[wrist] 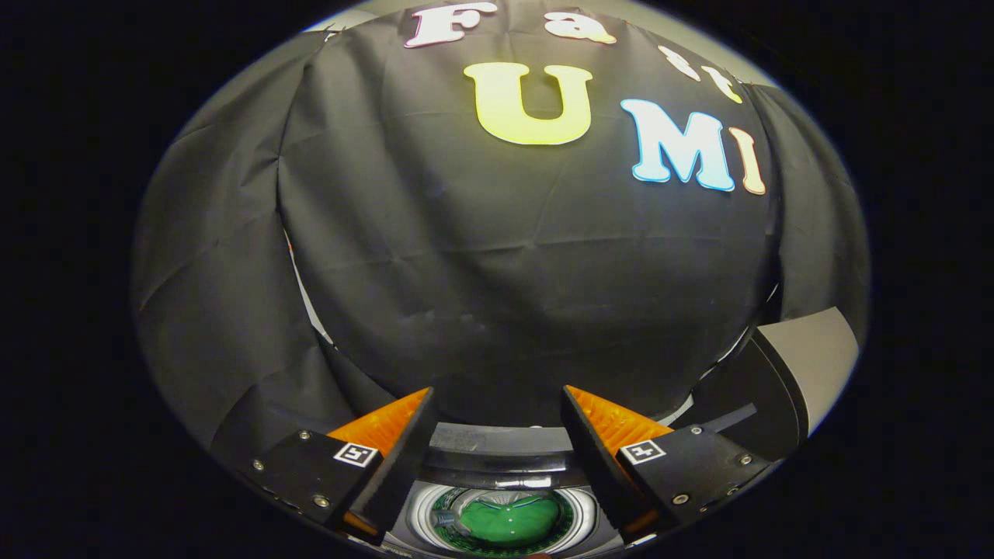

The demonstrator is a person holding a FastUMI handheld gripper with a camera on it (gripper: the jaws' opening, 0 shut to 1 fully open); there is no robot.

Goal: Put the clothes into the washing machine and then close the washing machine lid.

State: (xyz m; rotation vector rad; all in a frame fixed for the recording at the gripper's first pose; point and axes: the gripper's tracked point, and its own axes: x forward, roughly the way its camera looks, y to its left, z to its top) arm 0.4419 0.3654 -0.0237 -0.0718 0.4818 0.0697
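Black cloth (pixel 497 256) hangs as the booth's wall across the whole scene beyond the fingers, creased, in draped panels.

Gripper view. The hand-held gripper (pixel 497 407) is raised above the washer (pixel 497 458) and looks mostly at the wall. Its two fingers (pixel 392 431) stand well apart, with nothing between them and nothing touching either one; it carries no load.

Below and between the fingers lies the washer's open top. A dark curved rim runs across just ahead of the fingers, and under it sits the pale ring of the drum (pixel 419 505). Inside the drum rests a green item (pixel 509 519), smooth and rounded as seen from here. I judge it to be the clothes, though the fisheye view makes it too small to confirm fabric.

To the right, beyond the right finger, a grey panel (pixel 811 361) with a dark edge stands tilted upward. I take this to be the lid, raised and not over the drum; its hinge cannot be seen.

Assessment of progress:
- Loading: appears done, since the green item lies within the drum and the gripper is empty. No other garment can be seen outside the washer.
- Closing: not done. The drum mouth is uncovered.

Remaining work, in my judgement: bring the gripper to the raised lid on the right and swing it down over the drum until it seats.
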